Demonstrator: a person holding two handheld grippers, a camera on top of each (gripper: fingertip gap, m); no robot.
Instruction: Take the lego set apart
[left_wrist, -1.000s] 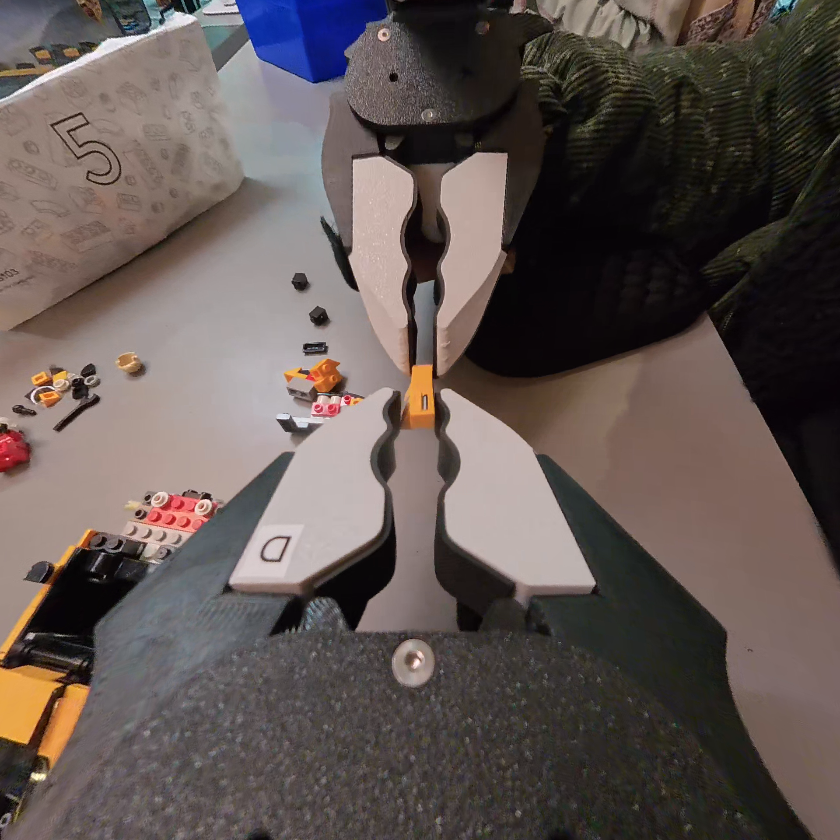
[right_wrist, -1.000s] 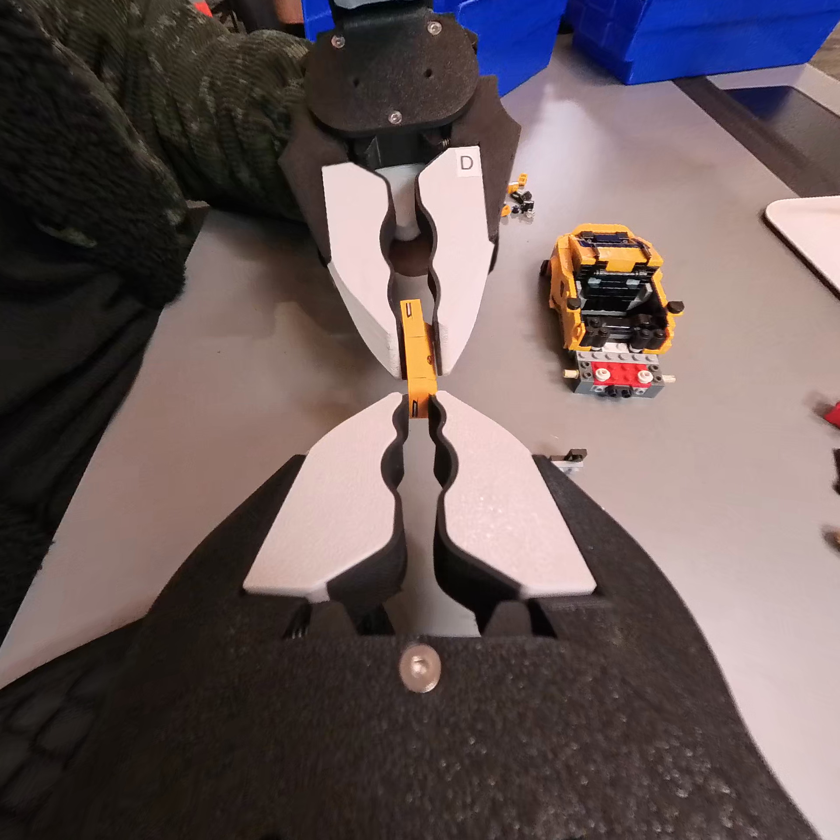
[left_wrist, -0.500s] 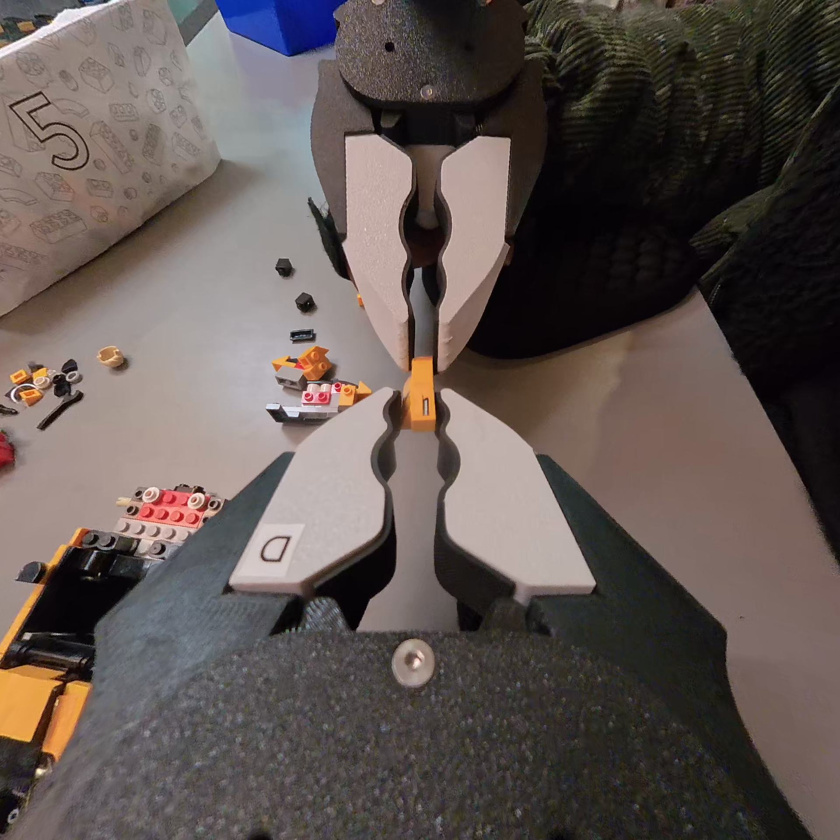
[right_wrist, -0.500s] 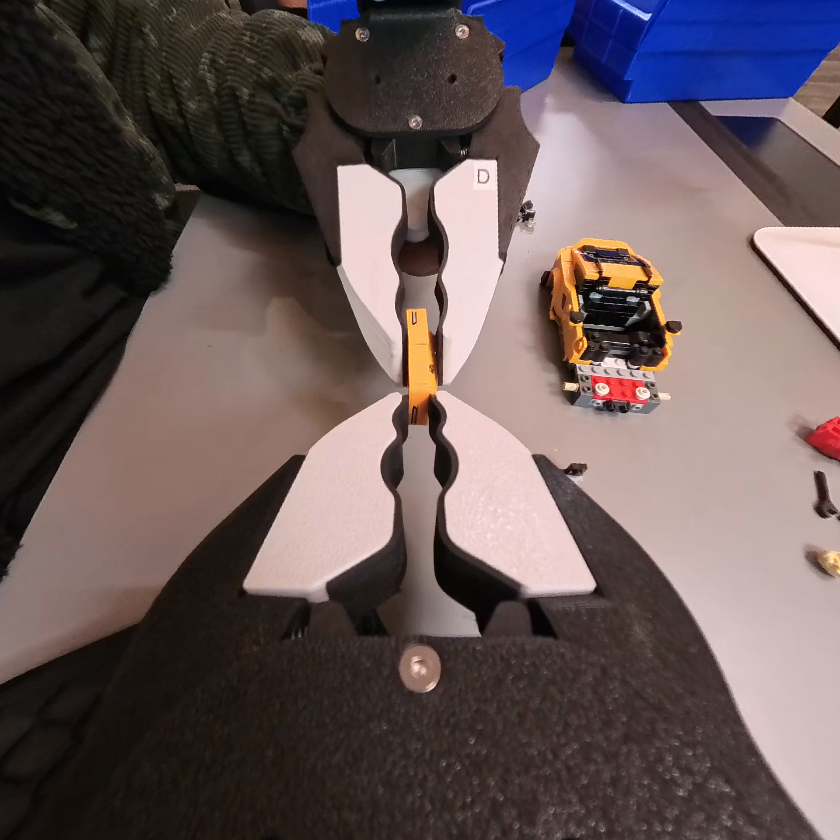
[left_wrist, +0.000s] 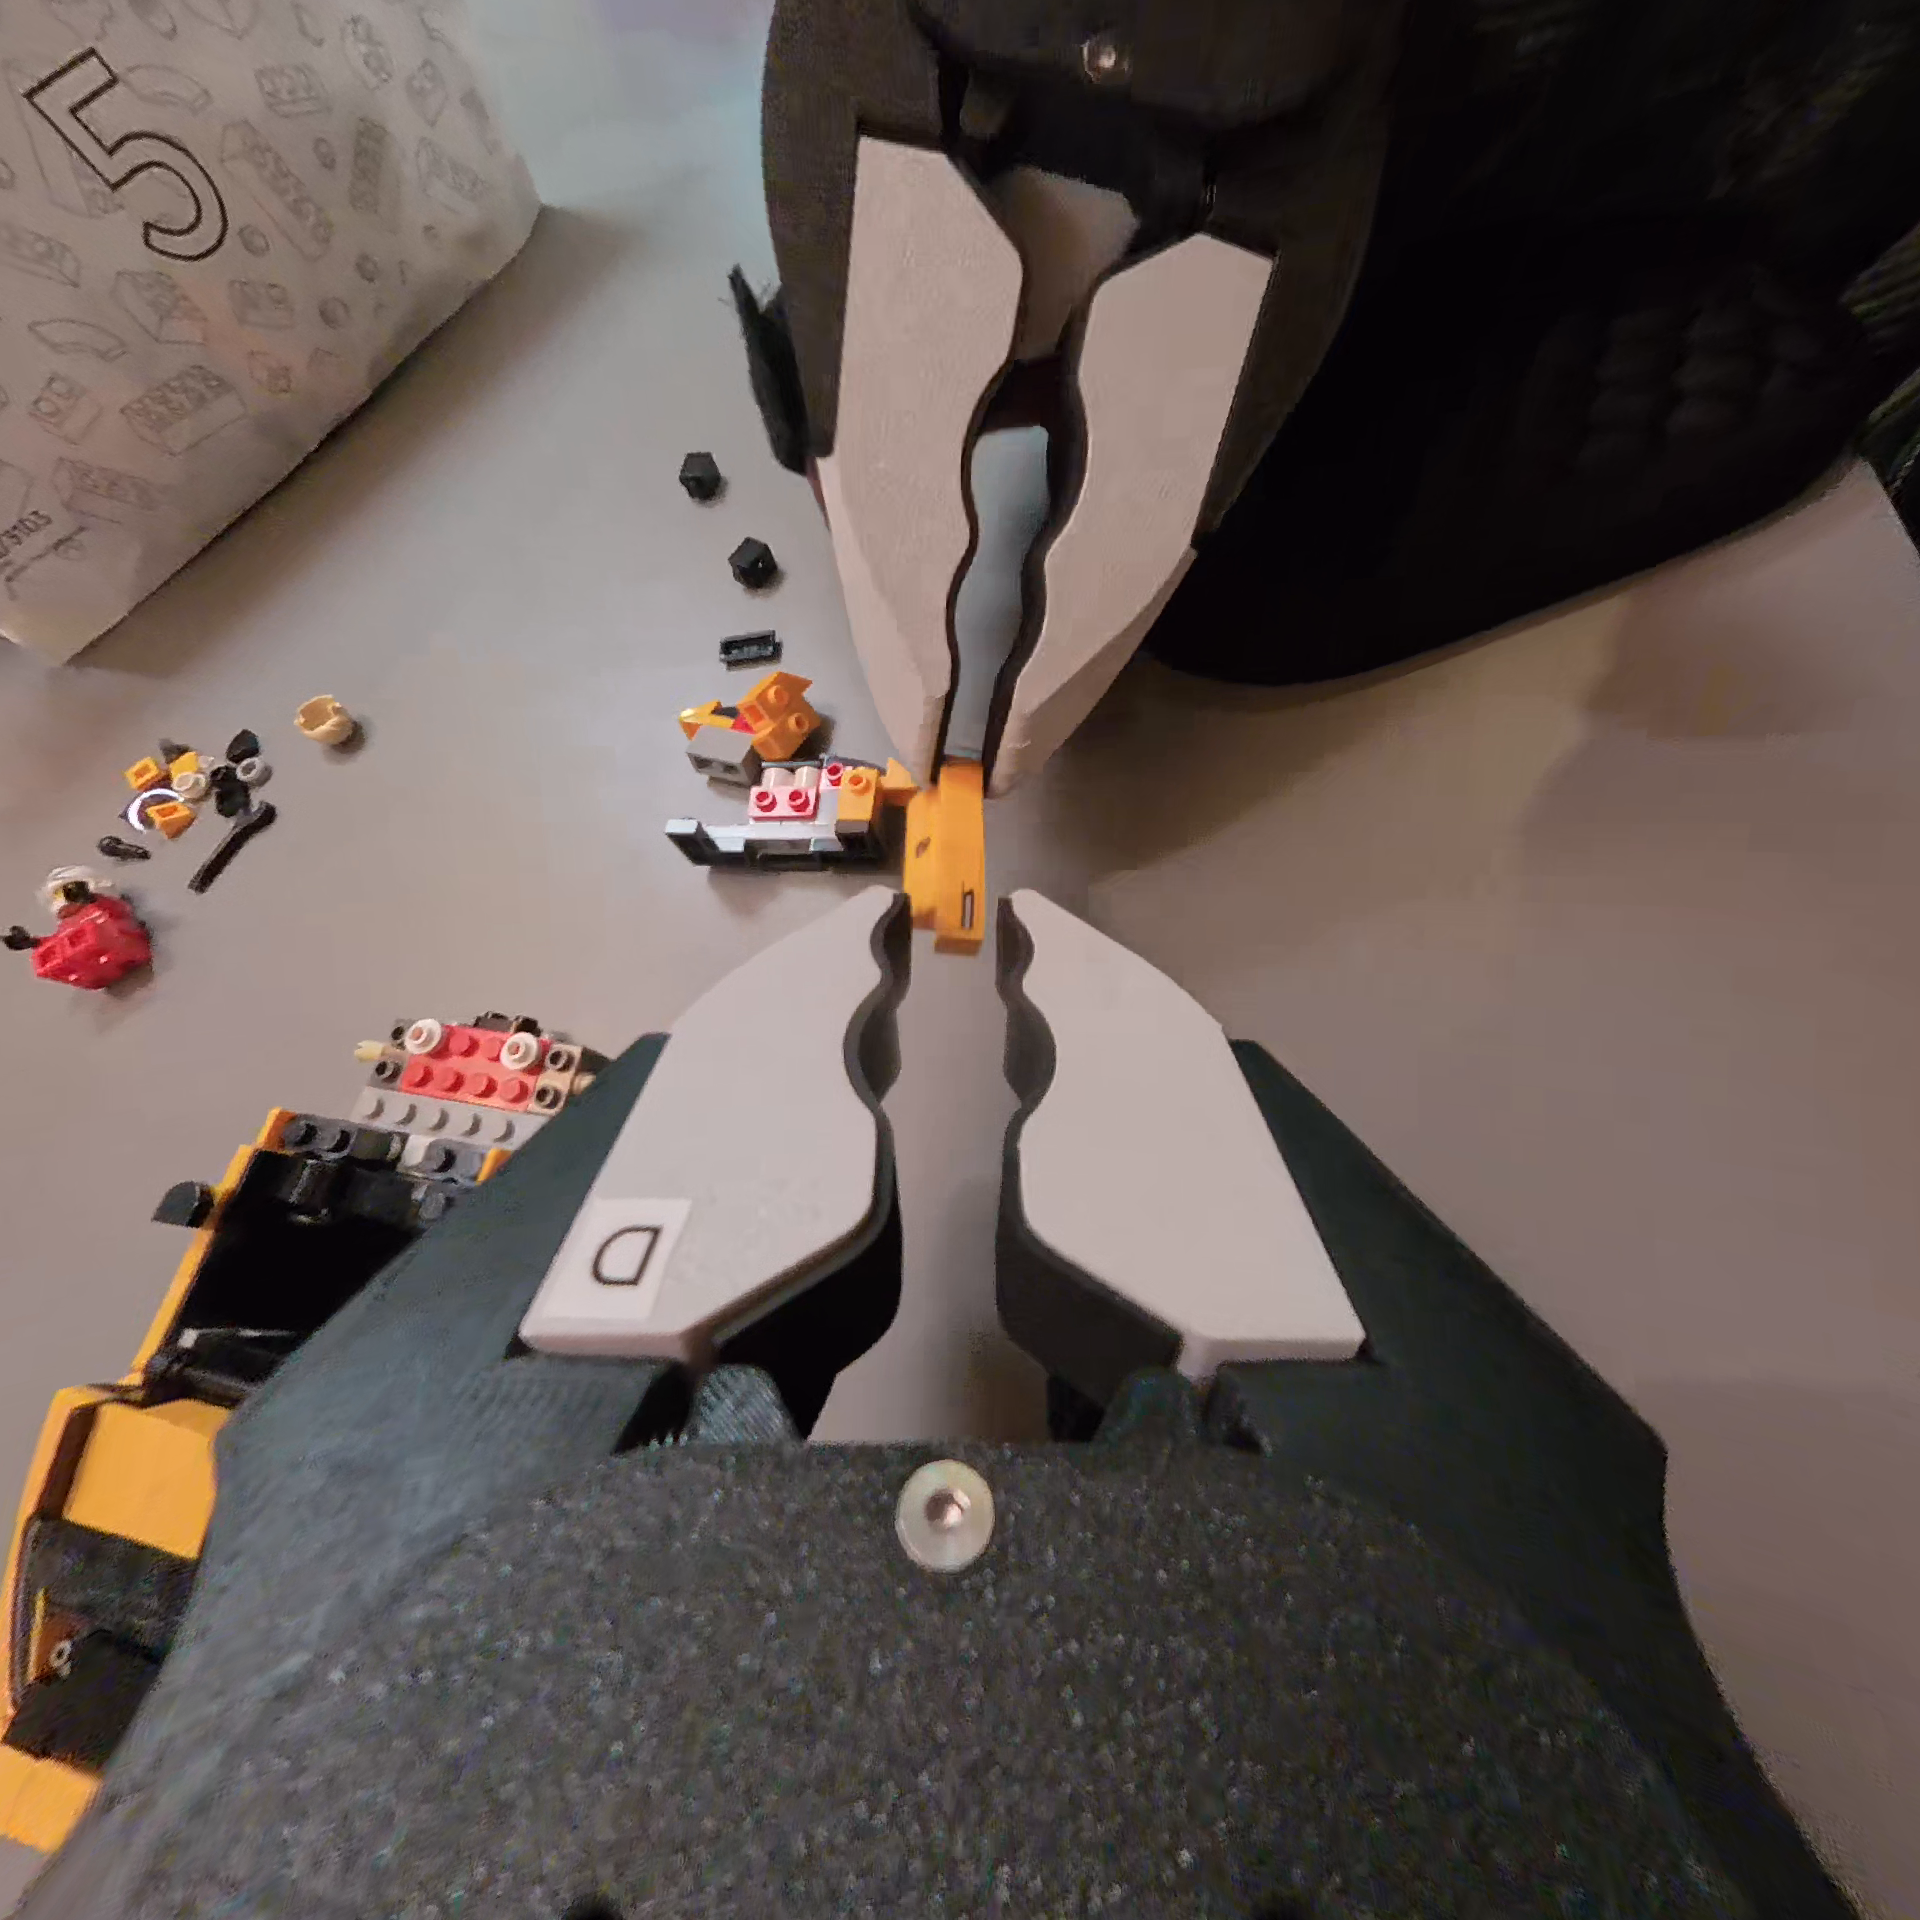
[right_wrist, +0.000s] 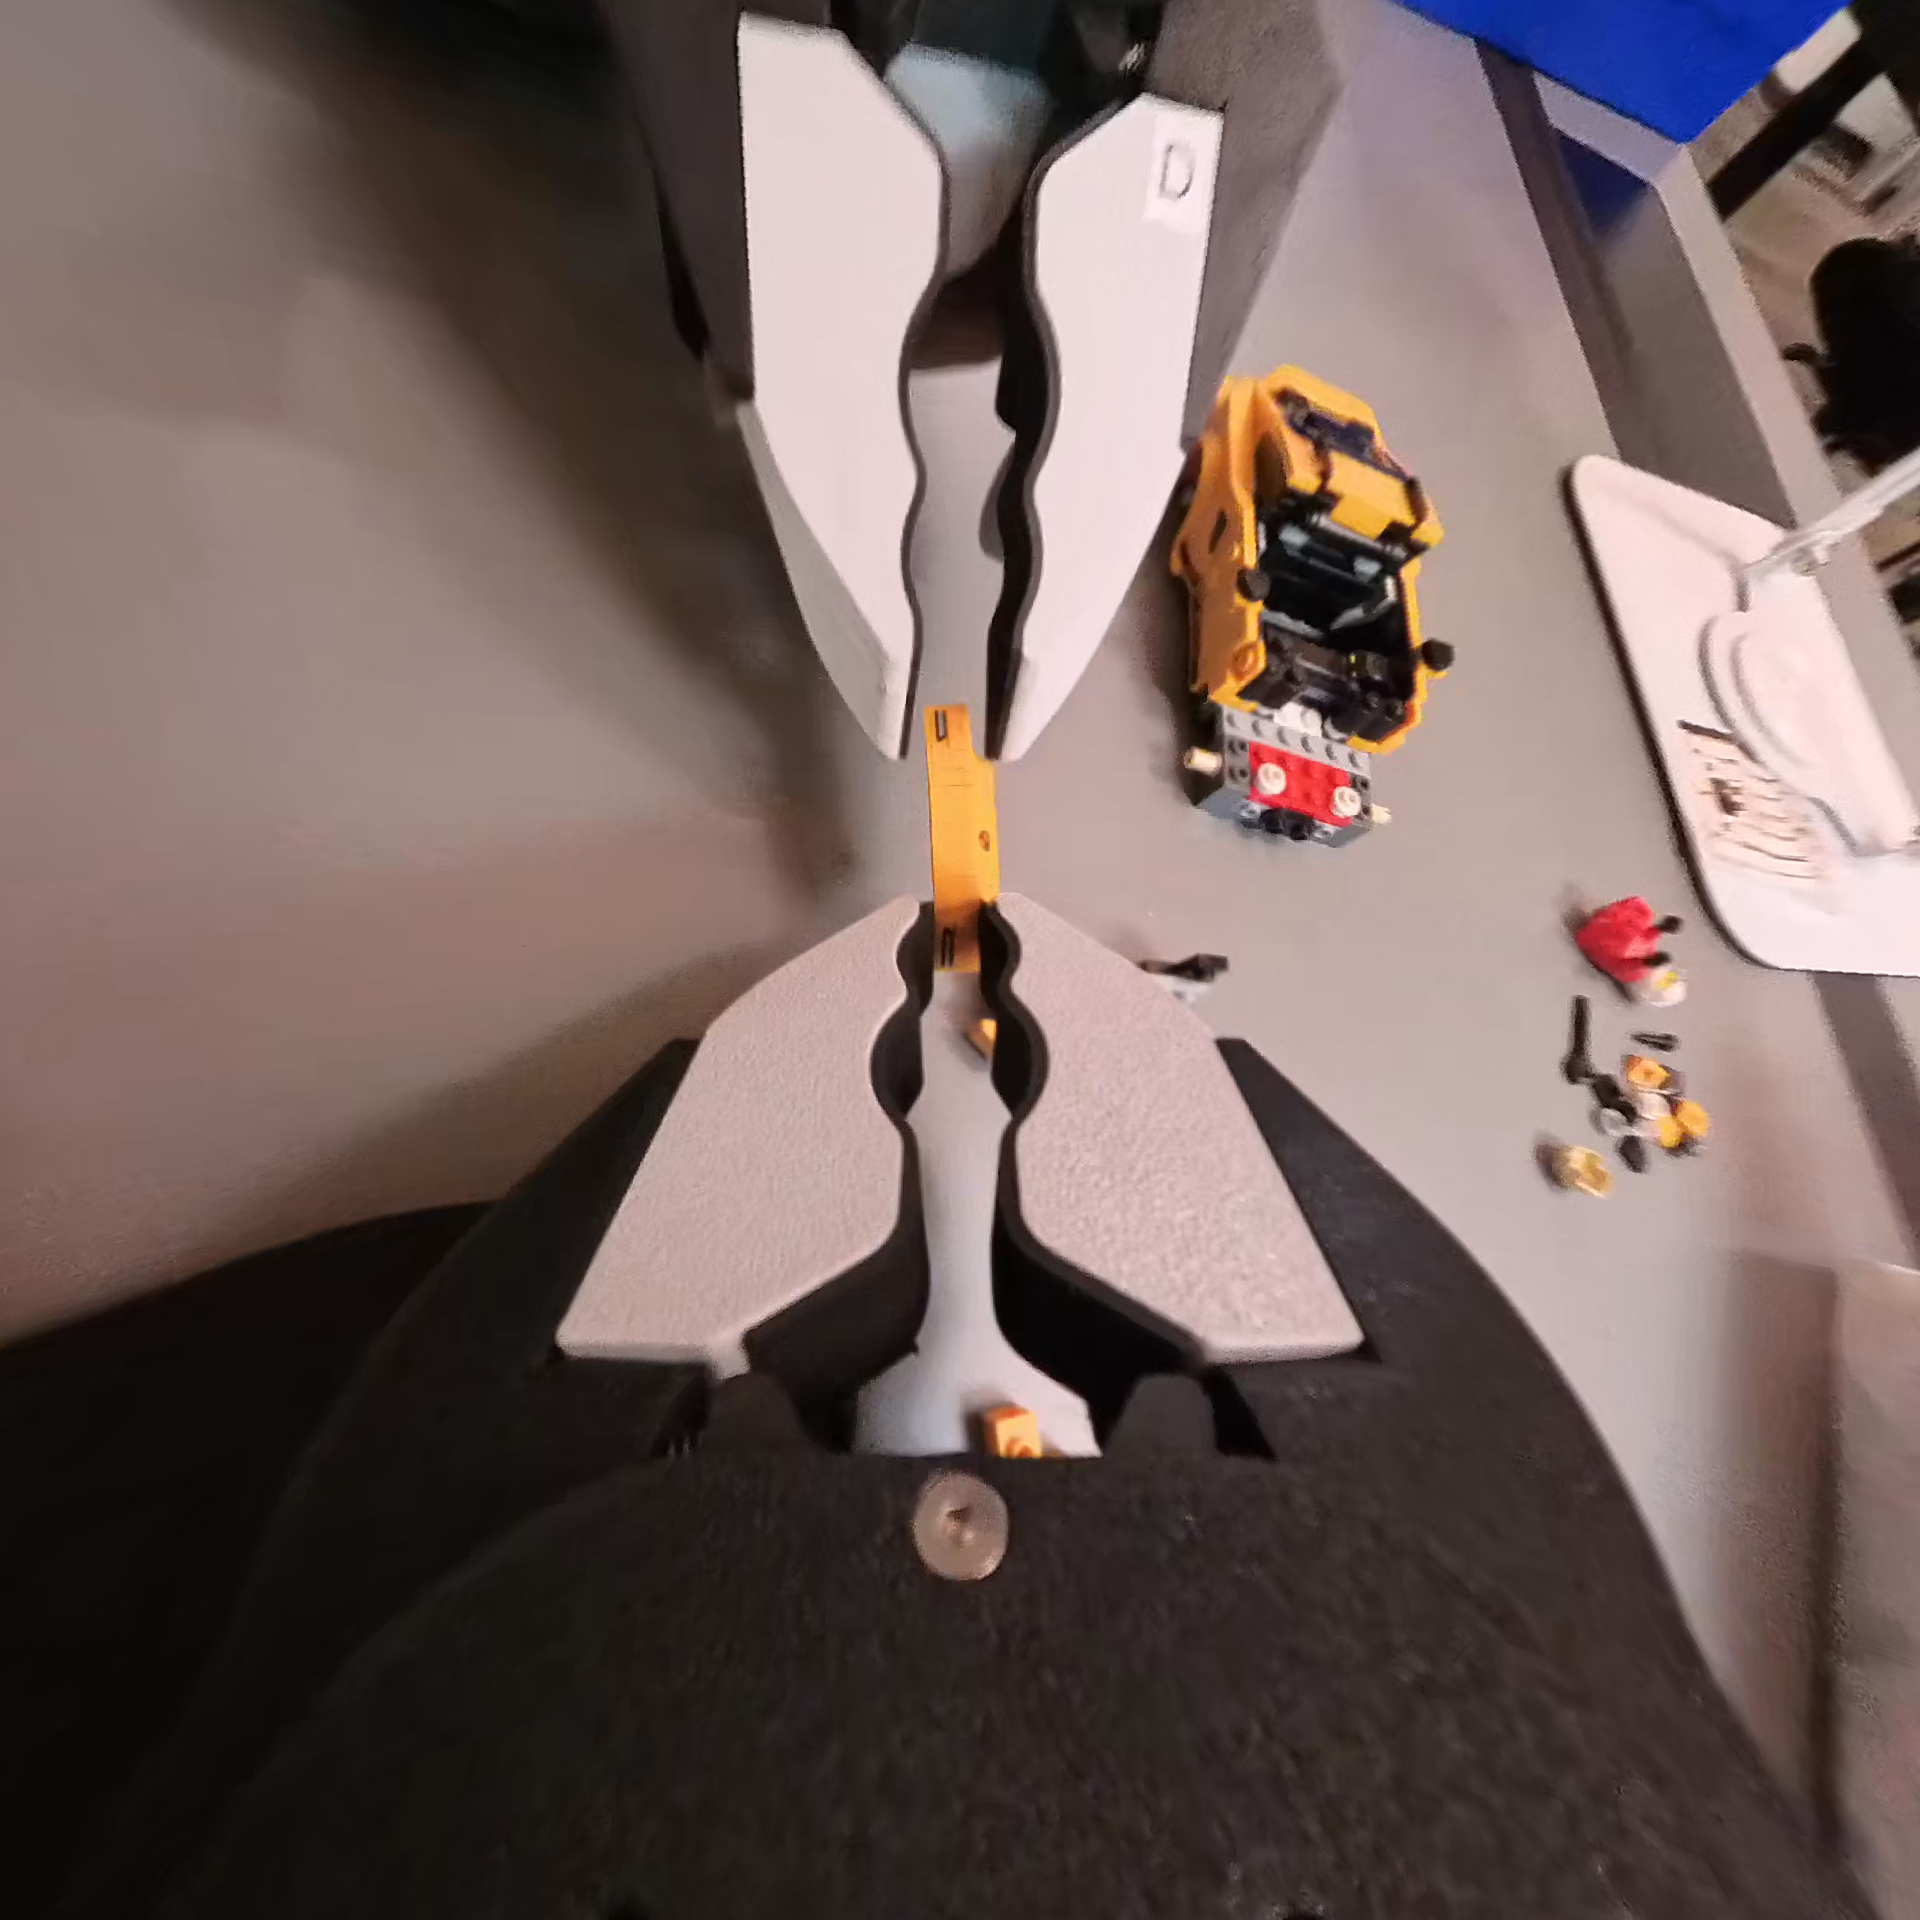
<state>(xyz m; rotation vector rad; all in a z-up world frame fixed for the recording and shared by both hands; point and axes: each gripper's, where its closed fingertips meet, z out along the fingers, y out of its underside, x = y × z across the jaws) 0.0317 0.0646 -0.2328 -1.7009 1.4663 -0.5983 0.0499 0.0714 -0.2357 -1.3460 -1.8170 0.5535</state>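
A large outlined printed character is borne by the white bag (left_wrist: 208, 312) at the far left corner of the counter (left_wrist: 1455, 1039); the small print along its edge cannot be read. A one-character white sticker (left_wrist: 620, 1257) is fixed on the left tool (left_wrist: 951, 914).

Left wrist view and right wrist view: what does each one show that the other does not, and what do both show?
Only the left wrist view shows the white patterned bag. Only the right wrist view shows the blue bin and the white tray. Both show the orange piece reaching from the left gripper to the right gripper, the partly stripped yellow car and the red piece.
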